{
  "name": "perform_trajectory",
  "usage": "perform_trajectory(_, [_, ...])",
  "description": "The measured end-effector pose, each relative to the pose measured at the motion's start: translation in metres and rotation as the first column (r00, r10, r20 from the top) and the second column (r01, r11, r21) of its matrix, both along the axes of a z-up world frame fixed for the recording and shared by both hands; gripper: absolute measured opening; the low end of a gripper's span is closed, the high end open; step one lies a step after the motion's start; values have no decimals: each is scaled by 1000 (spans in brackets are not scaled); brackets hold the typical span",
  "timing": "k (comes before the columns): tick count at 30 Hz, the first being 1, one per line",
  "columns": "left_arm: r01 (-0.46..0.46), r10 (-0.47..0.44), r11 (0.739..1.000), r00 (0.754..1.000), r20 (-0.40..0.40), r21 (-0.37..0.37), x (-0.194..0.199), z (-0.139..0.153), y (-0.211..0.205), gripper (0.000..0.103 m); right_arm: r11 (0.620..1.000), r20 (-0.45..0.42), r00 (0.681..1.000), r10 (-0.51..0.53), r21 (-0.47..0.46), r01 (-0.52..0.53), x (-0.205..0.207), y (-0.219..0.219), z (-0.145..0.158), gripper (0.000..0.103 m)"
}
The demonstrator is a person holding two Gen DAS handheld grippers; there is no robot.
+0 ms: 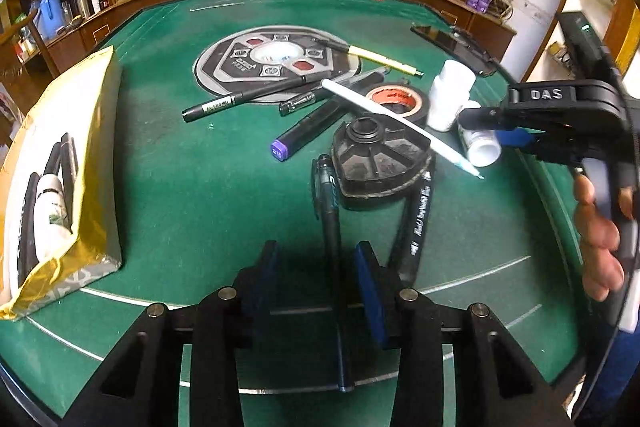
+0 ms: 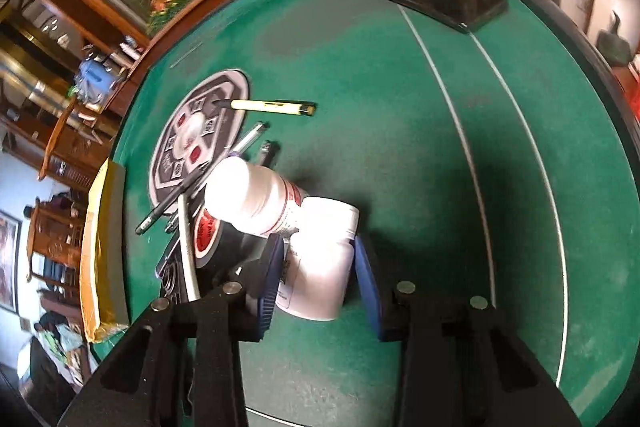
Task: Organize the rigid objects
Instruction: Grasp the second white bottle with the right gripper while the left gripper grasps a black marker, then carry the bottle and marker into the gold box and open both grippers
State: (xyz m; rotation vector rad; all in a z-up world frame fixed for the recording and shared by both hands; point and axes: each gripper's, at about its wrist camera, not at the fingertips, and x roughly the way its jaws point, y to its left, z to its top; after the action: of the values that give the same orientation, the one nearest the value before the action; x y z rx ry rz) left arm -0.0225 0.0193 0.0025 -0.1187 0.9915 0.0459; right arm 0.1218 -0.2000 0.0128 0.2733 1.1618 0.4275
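- The left gripper [image 1: 316, 283] straddles a dark pen [image 1: 331, 227] lying on the green table [image 1: 180, 187]. Its jaws are apart and not yet pressing, so centre the barrel between the pads before closing.
- The right gripper [image 2: 316, 283] brackets a small white bottle [image 2: 320, 259] lying on its side. The left pad looks to be touching it, the right one stands clear — though blur makes contact hard to judge.
- A second white bottle [image 2: 256, 199] leans against the first — close gently, lift straight.
- The yellow box [image 1: 76, 155], already holding pens, looks like the destination.
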Motion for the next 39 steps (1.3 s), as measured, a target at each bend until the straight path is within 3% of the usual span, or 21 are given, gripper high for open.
perform_trajectory(4, [6,-6,998,1000,-2,56,6,-4,-5,38,1000,60,998,26,2,-26,1,2,-1,34])
perform_trajectory(6, [3,-4,997,1000,9,81,9,-5,-7,22,1000,71,997,30,-4,-30,2,-1,0,34])
perform_trajectory(7, [8,-9,997,1000,10,78,9,-5,-7,8,1000,80,996,25,-2,-25,3,-4,1,34])
perform_trajectory(13, [-4,4,998,1000,7,60,3,-3,-3,8,999,106,994,30,32,-34,-1,-10,9,34])
perform_trajectory(18, [-59,59,998,995,76,-3,-12,11,14,8,998,157,987,21,62,-31,-6,-12,22,34])
perform_trajectory(22, [-94,94,996,984,149,-5,-20,26,19,8,994,228,973,28,96,-51,-15,-10,35,35])
perform_trajectory(27, [-119,115,993,968,222,4,-27,37,19,8,984,332,939,95,109,-138,-31,3,51,35])
perform_trajectory(34, [-148,123,987,947,296,66,-35,45,14,8,960,468,852,235,26,-279,-65,36,62,35])
perform_trajectory(39, [-172,135,981,938,320,89,-37,46,17,8,940,491,816,304,-17,-340,-79,52,58,35])
